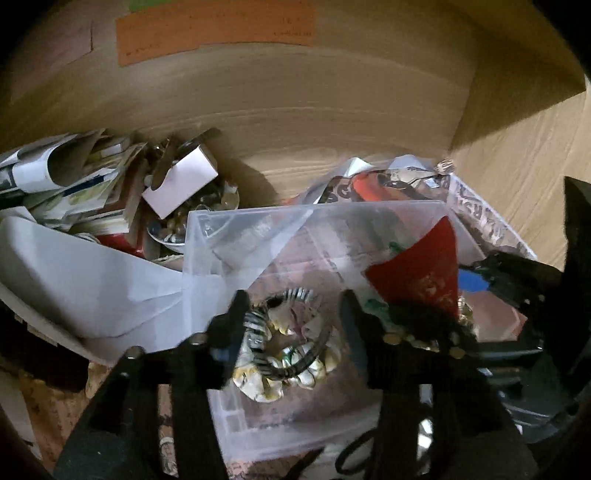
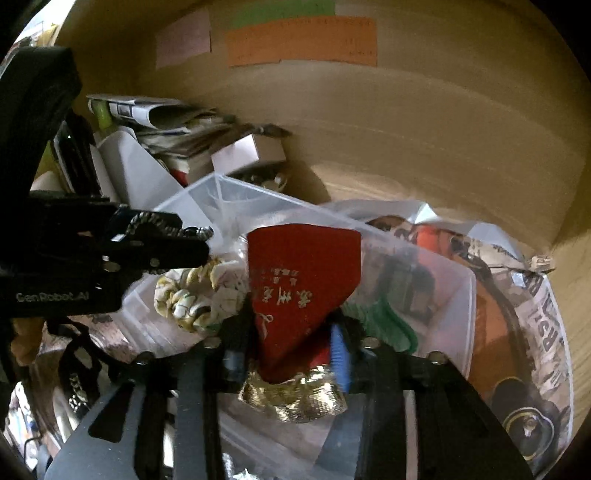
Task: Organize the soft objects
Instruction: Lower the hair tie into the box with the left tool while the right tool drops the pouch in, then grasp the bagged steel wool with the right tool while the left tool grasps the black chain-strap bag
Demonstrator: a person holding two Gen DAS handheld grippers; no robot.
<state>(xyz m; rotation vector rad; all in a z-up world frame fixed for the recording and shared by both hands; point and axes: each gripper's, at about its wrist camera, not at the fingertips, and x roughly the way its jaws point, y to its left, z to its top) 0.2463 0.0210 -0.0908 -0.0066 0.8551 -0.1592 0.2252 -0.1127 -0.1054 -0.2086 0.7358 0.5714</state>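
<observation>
My left gripper (image 1: 291,325) holds a cream and yellow fabric scrunchie (image 1: 291,354) with striped black-and-white hair ties, over a clear plastic box (image 1: 258,236). In the right wrist view the left gripper (image 2: 199,243) comes in from the left with the scrunchie (image 2: 195,299) hanging from it. My right gripper (image 2: 291,339) is shut on a red cloth pouch (image 2: 299,288) with gold lettering and a gold hem, above the same clear box (image 2: 436,291). The pouch also shows in the left wrist view (image 1: 421,277). A green item (image 2: 388,321) lies in the box.
A wooden shelf wall (image 1: 295,110) with an orange label (image 1: 214,33) rises behind. Papers, booklets and a white carton (image 1: 181,184) pile up at left. A printed bag (image 2: 517,295) with an orange item lies at right. A white tray (image 1: 74,280) sits at left.
</observation>
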